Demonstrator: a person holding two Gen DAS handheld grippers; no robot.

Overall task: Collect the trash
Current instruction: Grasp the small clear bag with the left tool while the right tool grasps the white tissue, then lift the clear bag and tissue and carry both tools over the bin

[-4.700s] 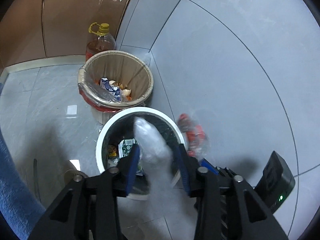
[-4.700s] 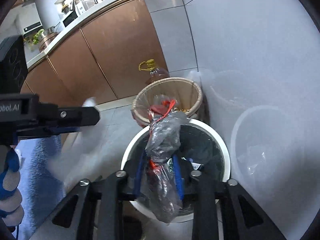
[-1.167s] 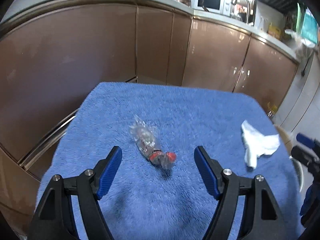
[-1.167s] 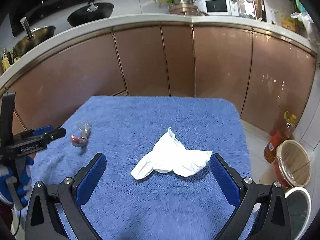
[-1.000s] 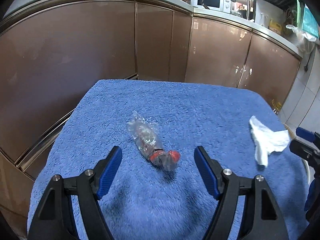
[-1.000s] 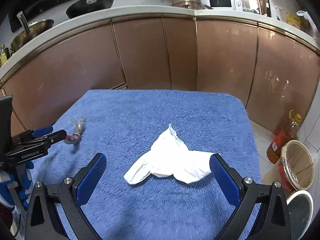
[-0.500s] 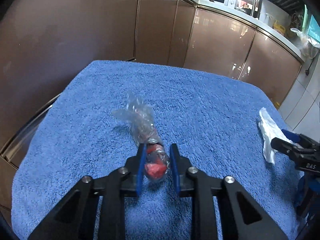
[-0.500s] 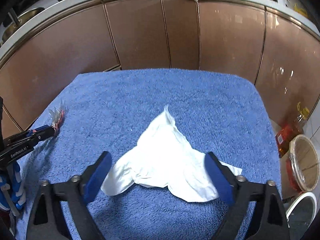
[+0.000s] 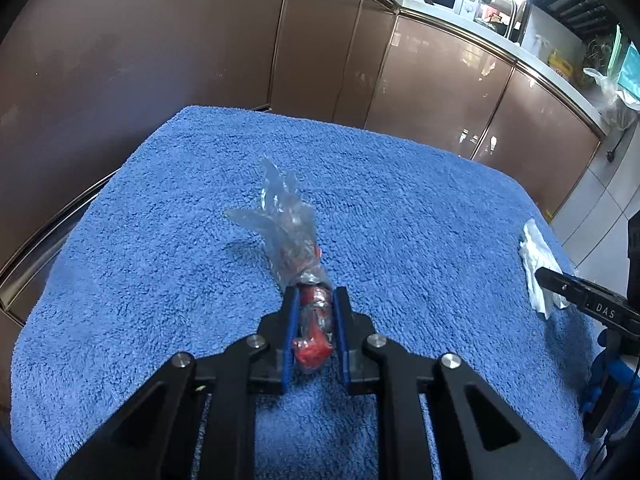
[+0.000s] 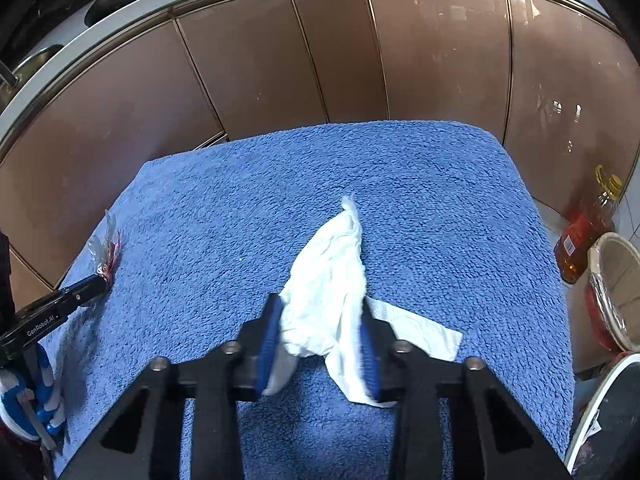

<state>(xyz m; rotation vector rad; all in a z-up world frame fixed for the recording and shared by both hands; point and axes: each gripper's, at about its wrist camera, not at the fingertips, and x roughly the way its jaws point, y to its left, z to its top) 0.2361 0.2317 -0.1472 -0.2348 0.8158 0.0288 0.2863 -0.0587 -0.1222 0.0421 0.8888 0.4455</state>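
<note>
Your left gripper pinches the plastic wrapper on the blue towel; your right gripper clamps the white tissue there.

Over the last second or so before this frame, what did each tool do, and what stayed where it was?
Both tools closed: the left tool onto the clear plastic wrapper, the right tool around the white tissue. Both items still lie on the blue towel, not lifted.
</note>
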